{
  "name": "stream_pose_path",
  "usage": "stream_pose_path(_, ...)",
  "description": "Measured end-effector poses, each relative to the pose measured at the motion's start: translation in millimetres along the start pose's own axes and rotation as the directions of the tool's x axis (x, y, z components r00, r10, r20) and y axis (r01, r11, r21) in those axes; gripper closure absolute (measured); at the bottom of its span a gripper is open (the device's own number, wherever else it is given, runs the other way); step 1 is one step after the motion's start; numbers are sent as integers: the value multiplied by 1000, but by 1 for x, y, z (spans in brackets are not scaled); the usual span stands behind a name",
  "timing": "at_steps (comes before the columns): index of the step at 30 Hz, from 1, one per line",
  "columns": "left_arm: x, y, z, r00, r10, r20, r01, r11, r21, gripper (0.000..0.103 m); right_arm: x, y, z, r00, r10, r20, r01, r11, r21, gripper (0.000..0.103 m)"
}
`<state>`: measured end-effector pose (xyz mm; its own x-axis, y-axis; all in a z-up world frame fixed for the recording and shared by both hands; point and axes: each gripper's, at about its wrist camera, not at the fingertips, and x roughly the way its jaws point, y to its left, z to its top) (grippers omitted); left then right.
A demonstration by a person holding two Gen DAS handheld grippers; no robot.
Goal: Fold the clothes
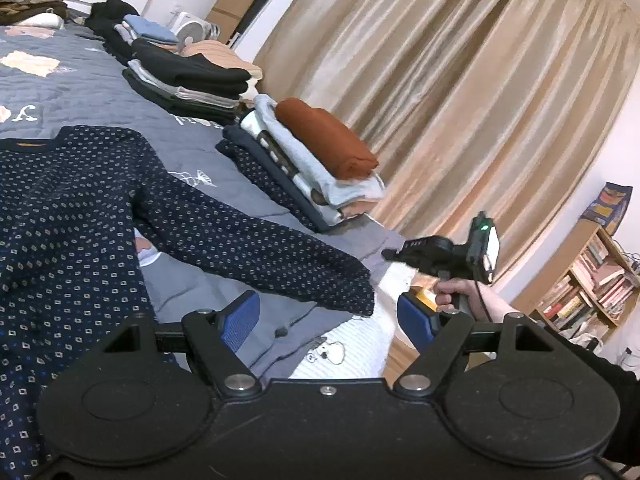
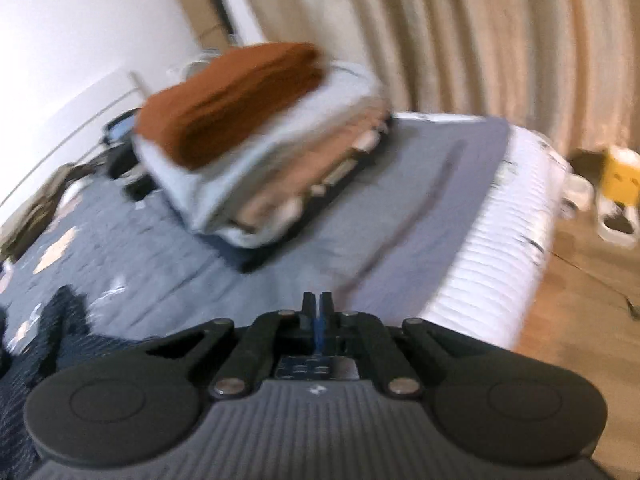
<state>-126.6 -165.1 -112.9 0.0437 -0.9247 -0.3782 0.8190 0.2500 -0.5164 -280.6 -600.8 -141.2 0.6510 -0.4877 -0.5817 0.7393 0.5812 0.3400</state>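
A navy sweater with small diamond dots (image 1: 80, 216) lies spread on the grey bedspread (image 1: 100, 96), one sleeve (image 1: 260, 248) stretched toward the bed's edge. My left gripper (image 1: 328, 320) hovers open above the cuff end, its blue pads (image 1: 242, 320) wide apart and empty. My right gripper (image 1: 390, 255) is held by a hand past the sleeve end, off the bed's corner. In the blurred right wrist view the right gripper (image 2: 317, 304) is shut with nothing between its fingers, and a bit of the sweater (image 2: 48, 344) shows at the lower left.
A folded stack topped by a rust-brown garment (image 1: 324, 136) (image 2: 228, 100) sits near the bed's edge. More folded piles (image 1: 188, 80) line the bed farther back. Beige curtains (image 1: 460, 80) hang beyond; a bookshelf (image 1: 588, 284) stands right. Slippers (image 2: 616, 200) lie on the wooden floor.
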Motion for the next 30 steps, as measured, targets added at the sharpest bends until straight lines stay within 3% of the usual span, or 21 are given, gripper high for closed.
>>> stream_pose_path(4, -3, 5, 1, 999, 36, 10, -36, 999, -19, 28, -12, 38, -3, 992, 120, 25, -118, 990, -76, 92)
stream_pose_path(6, -7, 7, 3, 997, 66, 27, -65, 998, -24, 18, -13, 61, -6, 984, 180, -2, -179, 976, -122, 82)
stream_pose_path(7, -10, 7, 4, 996, 83, 37, -82, 996, -24, 8, -14, 73, -8, 978, 208, -14, -208, 967, -145, 70)
stream_pose_path(8, -15, 8, 7, 994, 99, 55, -98, 995, -27, 7, -16, 86, -10, 970, 242, -21, -242, 957, -162, 60)
stream_pose_path(11, -33, 9, 13, 982, 156, 109, -152, 988, -40, 7, -25, 127, -15, 933, 359, -38, -360, 916, -179, 52)
stream_pose_path(13, -50, 9, 18, 965, 224, 138, -219, 975, -45, 7, -31, 157, -21, 903, 424, -66, -428, 884, -187, 49)
stream_pose_path(16, -83, 17, 15, 929, 324, 179, -311, 946, -95, 7, -40, 200, -36, 850, 513, -121, -527, 827, -197, 46)
stream_pose_path(21, -130, 34, 0, 868, 464, 176, -437, 883, -172, 7, -56, 266, -83, 722, 633, -280, -689, 696, -202, 45)
stream_pose_path(22, -138, 38, -3, 854, 491, 173, -461, 868, -185, 7, -60, 276, -92, 708, 641, -295, -703, 678, -213, 45)
stream_pose_path(24, -155, 45, -10, 824, 542, 164, -508, 835, -211, 7, -68, 295, -111, 684, 654, -323, -728, 642, -241, 45)
stream_pose_path(28, -189, 58, -23, 755, 640, 141, -595, 760, -260, 7, -80, 324, -137, 601, 691, -402, -796, 561, -226, 45)
stream_pose_path(30, -206, 65, -29, 717, 685, 128, -635, 718, -284, 8, -93, 337, -150, 569, 708, -418, -821, 518, -240, 45)
